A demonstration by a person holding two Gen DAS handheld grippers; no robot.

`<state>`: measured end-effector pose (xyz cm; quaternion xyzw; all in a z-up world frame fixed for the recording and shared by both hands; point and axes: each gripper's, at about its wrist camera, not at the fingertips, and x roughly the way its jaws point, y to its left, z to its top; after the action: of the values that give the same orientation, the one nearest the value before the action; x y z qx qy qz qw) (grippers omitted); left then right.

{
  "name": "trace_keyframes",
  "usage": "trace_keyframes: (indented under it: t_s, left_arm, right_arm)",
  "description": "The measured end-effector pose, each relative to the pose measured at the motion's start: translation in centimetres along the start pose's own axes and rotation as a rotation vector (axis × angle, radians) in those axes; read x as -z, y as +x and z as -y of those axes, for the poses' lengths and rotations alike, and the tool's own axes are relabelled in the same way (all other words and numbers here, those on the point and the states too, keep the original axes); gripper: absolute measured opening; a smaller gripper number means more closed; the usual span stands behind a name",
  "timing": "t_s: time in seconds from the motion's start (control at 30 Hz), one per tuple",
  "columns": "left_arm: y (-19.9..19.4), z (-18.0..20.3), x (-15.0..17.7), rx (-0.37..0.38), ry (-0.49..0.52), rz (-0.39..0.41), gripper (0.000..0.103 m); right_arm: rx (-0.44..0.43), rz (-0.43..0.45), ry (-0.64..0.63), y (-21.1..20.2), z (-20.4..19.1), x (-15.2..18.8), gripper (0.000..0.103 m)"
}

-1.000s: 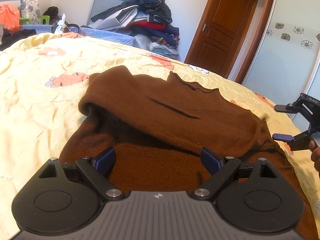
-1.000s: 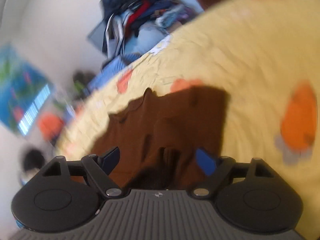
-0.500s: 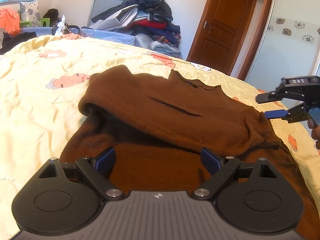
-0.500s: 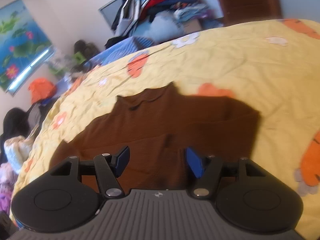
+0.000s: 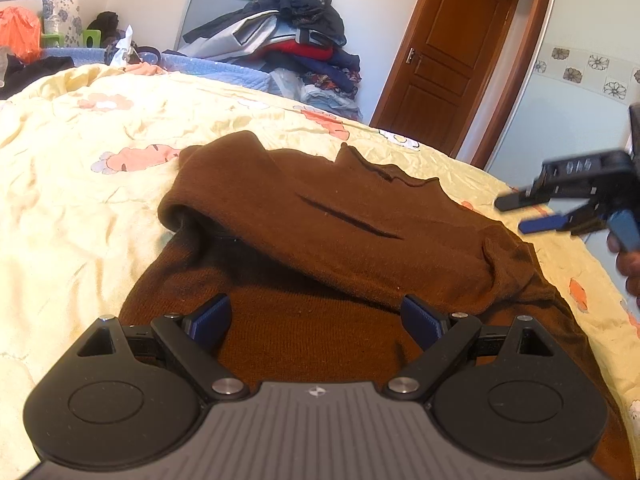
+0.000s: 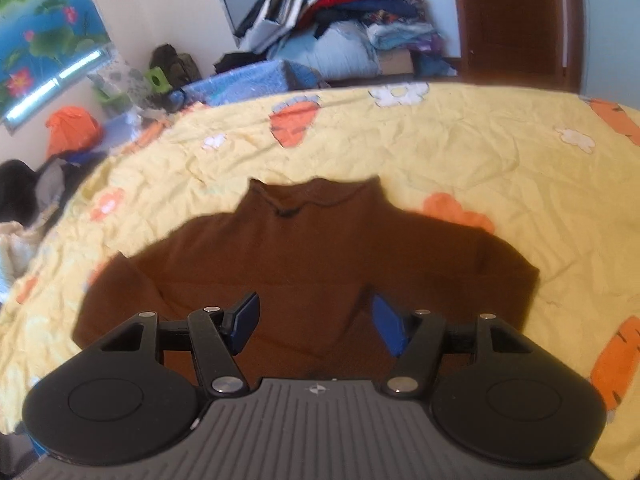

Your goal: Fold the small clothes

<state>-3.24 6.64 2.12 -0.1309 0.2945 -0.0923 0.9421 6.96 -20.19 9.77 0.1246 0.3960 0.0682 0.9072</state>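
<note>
A brown knit sweater (image 5: 352, 240) lies on a yellow bedspread (image 5: 72, 200), with both sleeves folded across the chest and the collar at the far side. It also shows in the right wrist view (image 6: 312, 256). My left gripper (image 5: 316, 316) is open and empty, low over the sweater's near hem. My right gripper (image 6: 316, 316) is open and empty above the sweater's lower middle. The right gripper also shows in the left wrist view (image 5: 532, 212) at the right edge, above the sweater's right side.
The bedspread (image 6: 480, 160) has orange carrot and white flower prints. A heap of clothes (image 5: 288, 40) is piled by the far wall beside a wooden door (image 5: 444, 76). More clutter and an orange bag (image 6: 72, 128) lie past the bed's left side.
My right gripper swung from the sweater's right side round to face its lower middle and rose. Its jaws narrowed a little. My left gripper barely moved.
</note>
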Motion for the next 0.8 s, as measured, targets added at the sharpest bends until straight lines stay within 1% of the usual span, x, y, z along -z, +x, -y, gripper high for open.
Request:
trace_keyframes:
  t_s: [0.1, 0.13, 0.17, 0.2, 0.27, 0.3, 0.33, 0.37, 0.4, 0.43, 0.47, 0.57, 0.6, 0.63, 0.67, 0.7, 0.77, 0.8]
  left_arm:
    - [0.0, -0.2, 0.0, 0.003, -0.004, 0.001, 0.093]
    - [0.0, -0.2, 0.0, 0.004, -0.004, 0.001, 0.093]
    - [0.0, -0.2, 0.0, 0.004, -0.005, 0.001, 0.093]
    - [0.0, -0.2, -0.1, 0.004, -0.005, 0.001, 0.093]
    - [0.0, -0.2, 0.0, 0.004, -0.006, 0.002, 0.093]
    - [0.0, -0.3, 0.0, 0.005, -0.006, 0.003, 0.093]
    - [0.0, -0.3, 0.0, 0.005, -0.006, 0.002, 0.093]
    - [0.0, -0.3, 0.0, 0.004, -0.006, 0.003, 0.093]
    - [0.0, -0.3, 0.0, 0.004, -0.005, 0.003, 0.093]
    - [0.0, -0.3, 0.0, 0.004, -0.005, 0.003, 0.093]
    - [0.0, -0.3, 0.0, 0.004, -0.005, 0.002, 0.093]
    - [0.0, -0.3, 0.0, 0.004, -0.004, 0.002, 0.093]
    - [0.0, -0.3, 0.0, 0.004, -0.005, 0.003, 0.093]
    - [0.0, -0.3, 0.0, 0.005, -0.005, 0.003, 0.093]
    - [0.0, -0.3, -0.1, 0.006, -0.007, 0.003, 0.093]
    - [0.0, -0.3, -0.1, 0.006, -0.007, 0.003, 0.093]
    - [0.0, -0.3, -0.1, 0.006, -0.006, 0.002, 0.093]
    - [0.0, -0.3, -0.1, 0.004, -0.003, 0.002, 0.093]
  right_arm:
    - [0.026, -0.093, 0.018, 2.4, 0.7, 0.8, 0.066]
    - [0.045, -0.123, 0.025, 3.3, 1.0, 1.0, 0.058]
    - [0.064, -0.133, 0.019, 4.0, 1.1, 1.1, 0.054]
    - [0.075, -0.122, -0.004, 4.1, 0.9, 1.2, 0.052]
    - [0.1, -0.129, -0.041, 4.2, 0.3, 1.2, 0.043]
    - [0.117, -0.13, -0.069, 4.3, 0.1, 1.2, 0.033]
    - [0.121, -0.127, -0.083, 4.2, 0.1, 1.3, 0.028]
    - [0.111, -0.123, -0.071, 4.0, 0.3, 1.3, 0.025]
    - [0.09, -0.112, -0.052, 3.4, 0.7, 1.0, 0.017]
    - [0.058, -0.07, -0.033, 2.5, 1.1, 0.9, 0.014]
    - [0.021, -0.012, -0.008, 1.2, 1.5, 0.8, 0.014]
    - [-0.07, 0.207, 0.062, -4.1, 3.0, 0.9, 0.014]
    - [-0.081, 0.278, 0.072, -5.8, 3.6, 1.4, 0.014]
    - [-0.08, 0.322, 0.079, -6.9, 4.3, 2.1, 0.014]
    - [-0.071, 0.332, 0.09, -7.3, 5.3, 2.9, 0.014]
    - [-0.069, 0.301, 0.122, -6.8, 6.5, 3.8, 0.014]
    - [-0.038, 0.205, 0.193, -4.7, 9.3, 5.8, 0.014]
    - [-0.022, 0.16, 0.223, -3.8, 10.4, 6.8, 0.017]
